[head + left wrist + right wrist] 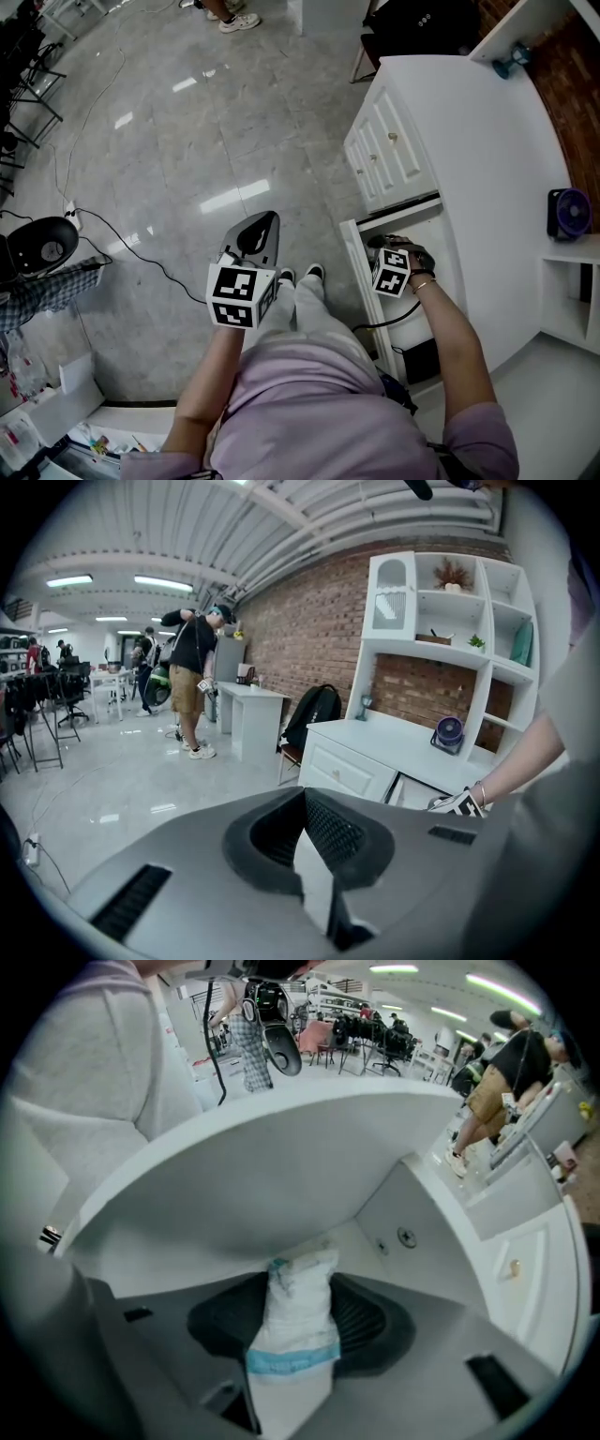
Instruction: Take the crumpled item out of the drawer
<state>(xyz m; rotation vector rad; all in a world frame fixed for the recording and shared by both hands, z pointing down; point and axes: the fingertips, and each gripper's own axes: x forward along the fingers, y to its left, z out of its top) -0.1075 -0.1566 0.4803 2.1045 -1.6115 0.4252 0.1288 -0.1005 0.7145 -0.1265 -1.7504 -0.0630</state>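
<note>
The crumpled item is a white wad with a light blue band. It sits upright between the jaws of my right gripper, which pinch its sides, so the gripper is shut on it. Behind it are the white inner walls of the open drawer. In the head view my right gripper reaches down into that drawer below the cabinet top; the item itself is hidden there. My left gripper hangs over the floor, left of the drawer, its jaws together with nothing between them, and points toward the room.
The white cabinet has closed drawers just beyond the open one. A purple fan stands on its top at the right. A black cable runs over the floor on the left. People stand far off in the room.
</note>
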